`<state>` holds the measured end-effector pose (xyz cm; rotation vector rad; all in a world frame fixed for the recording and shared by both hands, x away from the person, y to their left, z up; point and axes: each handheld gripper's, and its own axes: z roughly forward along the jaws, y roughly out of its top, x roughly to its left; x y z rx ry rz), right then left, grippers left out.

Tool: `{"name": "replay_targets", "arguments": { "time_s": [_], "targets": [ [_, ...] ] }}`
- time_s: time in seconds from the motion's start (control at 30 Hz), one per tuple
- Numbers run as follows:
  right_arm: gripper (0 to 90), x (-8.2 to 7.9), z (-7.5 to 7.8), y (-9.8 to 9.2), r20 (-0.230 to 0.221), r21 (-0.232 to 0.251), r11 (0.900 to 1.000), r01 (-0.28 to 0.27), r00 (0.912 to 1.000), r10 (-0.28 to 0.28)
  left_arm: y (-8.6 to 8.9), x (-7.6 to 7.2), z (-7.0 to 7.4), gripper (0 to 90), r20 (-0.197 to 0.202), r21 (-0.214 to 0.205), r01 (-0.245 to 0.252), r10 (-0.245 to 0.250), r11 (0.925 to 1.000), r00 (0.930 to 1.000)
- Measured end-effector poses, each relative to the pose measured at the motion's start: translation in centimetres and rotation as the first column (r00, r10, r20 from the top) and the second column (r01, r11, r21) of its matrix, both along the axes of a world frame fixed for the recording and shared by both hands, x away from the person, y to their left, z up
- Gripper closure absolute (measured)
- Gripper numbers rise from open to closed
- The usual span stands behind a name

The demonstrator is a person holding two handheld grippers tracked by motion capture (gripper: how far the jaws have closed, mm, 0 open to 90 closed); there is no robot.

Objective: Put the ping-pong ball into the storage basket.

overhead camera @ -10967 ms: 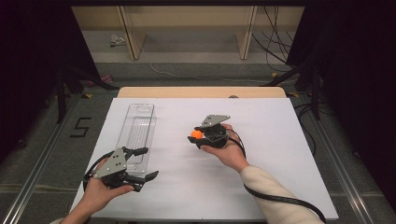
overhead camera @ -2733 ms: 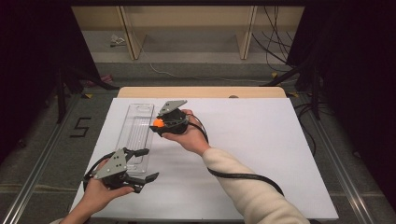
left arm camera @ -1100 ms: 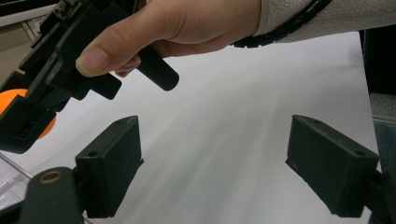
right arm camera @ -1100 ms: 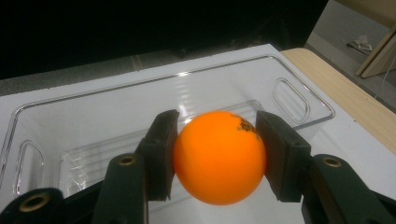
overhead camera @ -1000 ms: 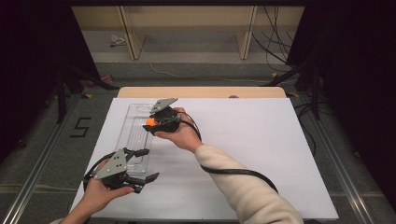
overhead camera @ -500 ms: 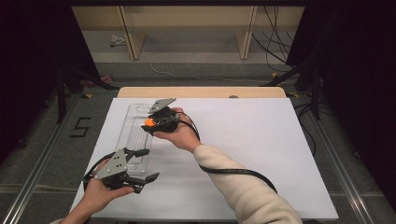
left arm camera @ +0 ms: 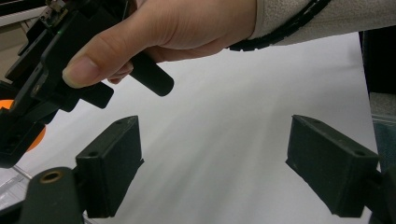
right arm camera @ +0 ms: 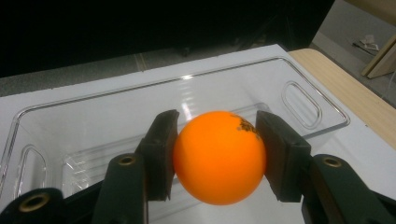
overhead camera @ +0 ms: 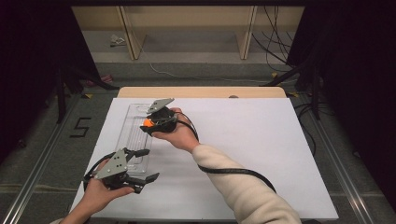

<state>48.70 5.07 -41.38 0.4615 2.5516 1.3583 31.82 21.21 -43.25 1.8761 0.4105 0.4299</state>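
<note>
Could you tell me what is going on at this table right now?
A person is working with a hand-held gripper in each hand. The right gripper is shut on an orange ball and holds it above a clear plastic tray lying on the white table, apparently about to drop it in. The left gripper rests at the near end of the tray with its jaws open and nothing between them.

The right gripper (overhead camera: 150, 124) sits left of centre in the high view, its arm reaching up from the lower right, jaws clamped on an orange ball (right arm camera: 219, 156). The left gripper (overhead camera: 145, 164) rests at lower left, jaws spread wide apart.
</note>
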Motion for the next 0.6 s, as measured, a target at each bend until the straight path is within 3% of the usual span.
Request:
{"name": "replay_targets", "arguments": {
  "time_s": [0.6],
  "targets": [
    [51.4,0.05,-0.04,0.59,0.000,-0.005,1.0000,-0.007,1.0000,0.007,-0.01,0.00,-0.02,17.5,-0.001,0.001,0.002,-0.002,1.0000,1.0000]
  ]
}}
